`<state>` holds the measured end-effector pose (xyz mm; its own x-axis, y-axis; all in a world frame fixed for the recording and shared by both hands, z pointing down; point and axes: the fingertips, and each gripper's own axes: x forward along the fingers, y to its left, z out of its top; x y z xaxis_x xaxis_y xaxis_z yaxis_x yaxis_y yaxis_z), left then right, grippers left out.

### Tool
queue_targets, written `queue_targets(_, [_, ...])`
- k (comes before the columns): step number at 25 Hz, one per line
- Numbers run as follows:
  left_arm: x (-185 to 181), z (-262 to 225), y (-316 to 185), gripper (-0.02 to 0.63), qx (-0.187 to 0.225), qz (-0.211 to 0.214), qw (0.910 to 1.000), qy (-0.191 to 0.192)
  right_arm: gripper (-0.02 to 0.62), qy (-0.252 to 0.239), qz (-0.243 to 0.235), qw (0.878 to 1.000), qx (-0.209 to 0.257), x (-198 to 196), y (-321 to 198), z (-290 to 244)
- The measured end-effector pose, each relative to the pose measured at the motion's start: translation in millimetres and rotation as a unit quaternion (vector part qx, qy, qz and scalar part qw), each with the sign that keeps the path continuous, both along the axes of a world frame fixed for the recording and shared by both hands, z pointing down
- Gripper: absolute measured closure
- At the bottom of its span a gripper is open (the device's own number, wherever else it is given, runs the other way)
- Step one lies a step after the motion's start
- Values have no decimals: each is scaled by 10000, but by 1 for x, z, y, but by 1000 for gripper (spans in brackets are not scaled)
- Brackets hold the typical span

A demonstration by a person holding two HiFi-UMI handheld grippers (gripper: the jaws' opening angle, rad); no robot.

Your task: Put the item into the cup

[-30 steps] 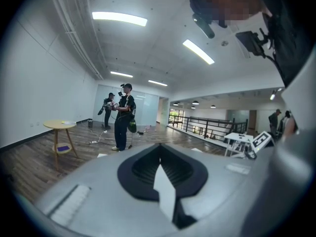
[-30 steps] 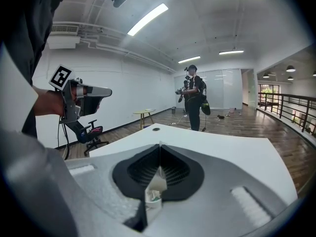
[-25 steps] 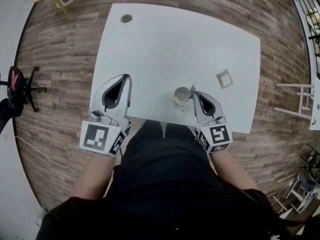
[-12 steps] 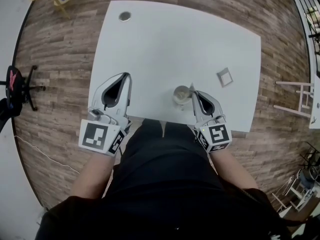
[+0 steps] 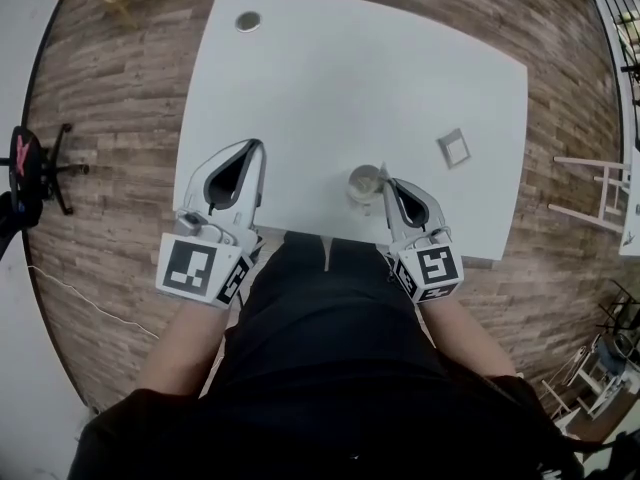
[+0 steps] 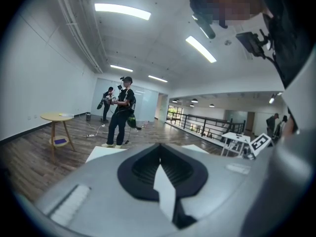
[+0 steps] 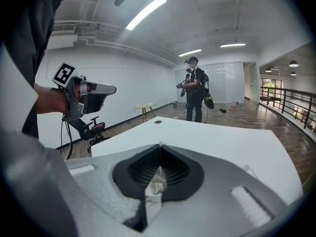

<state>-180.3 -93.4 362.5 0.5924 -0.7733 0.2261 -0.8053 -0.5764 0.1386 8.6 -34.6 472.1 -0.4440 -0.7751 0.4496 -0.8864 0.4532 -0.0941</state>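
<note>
A small pale cup stands on the white table near its front edge. In the right gripper view the cup shows through the gap under the jaws, with a crumpled whitish item inside it. My right gripper is shut, its tips just right of the cup's rim, and nothing shows between the jaws. My left gripper hovers over the table's left front part, well apart from the cup. Its jaws are shut and empty.
A small flat square piece lies on the table to the right of the cup. A round grommet sits at the far left corner. An office chair stands on the wooden floor at left. Two people stand beyond the table.
The head view has drifted a little. Both grippers and the cup keep their places.
</note>
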Motion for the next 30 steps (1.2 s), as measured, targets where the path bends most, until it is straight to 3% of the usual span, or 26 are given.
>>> queue_targets(30, [-2, 29, 8, 607, -428, -12, 9990, -135, 591, 261, -352, 9987, -268, -20, 16, 34])
